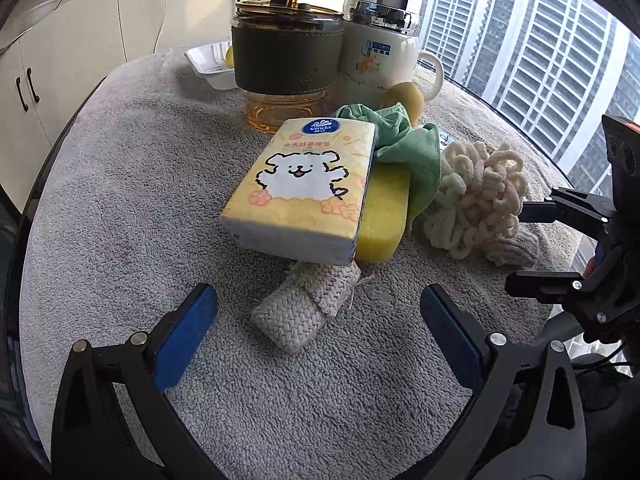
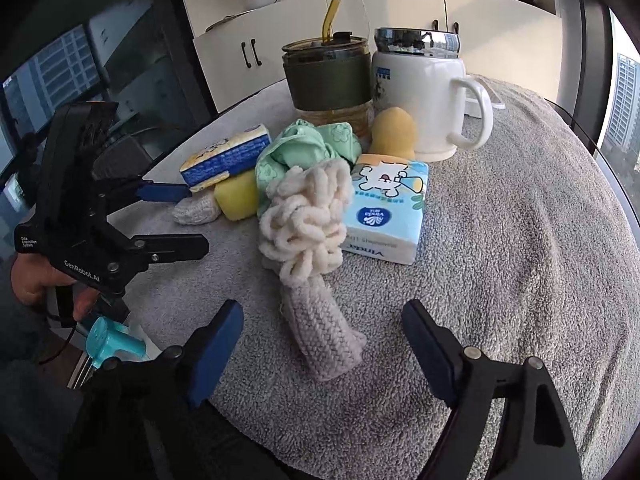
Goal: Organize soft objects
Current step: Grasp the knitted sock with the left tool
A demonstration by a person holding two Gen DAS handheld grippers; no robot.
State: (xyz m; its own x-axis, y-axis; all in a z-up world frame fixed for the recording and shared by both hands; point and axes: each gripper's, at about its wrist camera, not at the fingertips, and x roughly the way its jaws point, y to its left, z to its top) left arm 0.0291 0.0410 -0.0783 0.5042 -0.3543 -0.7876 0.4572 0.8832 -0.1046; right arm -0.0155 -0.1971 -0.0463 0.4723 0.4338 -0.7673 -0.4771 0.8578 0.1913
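A pile of soft things lies mid-table on a grey towel (image 1: 120, 200). A yellow tissue pack (image 1: 304, 188) rests on a yellow sponge (image 1: 384, 220) and a beige knitted piece (image 1: 308, 312). A green cloth (image 1: 404, 148) and a cream loopy knit (image 1: 480, 196) lie to the right. My left gripper (image 1: 320, 336) is open, just short of the beige piece. In the right wrist view the cream knit (image 2: 308, 216) with its knitted stem (image 2: 324, 332) lies before my open right gripper (image 2: 320, 344). A blue tissue pack (image 2: 388, 208) sits beside it.
A glass tumbler with straw (image 1: 288, 60) and a white mug (image 1: 380, 60) stand at the back. A yellow egg-shaped thing (image 1: 406, 98) leans by the mug. A white tray (image 1: 212, 64) sits at the back left. A window (image 1: 540, 40) is beyond the table's right edge.
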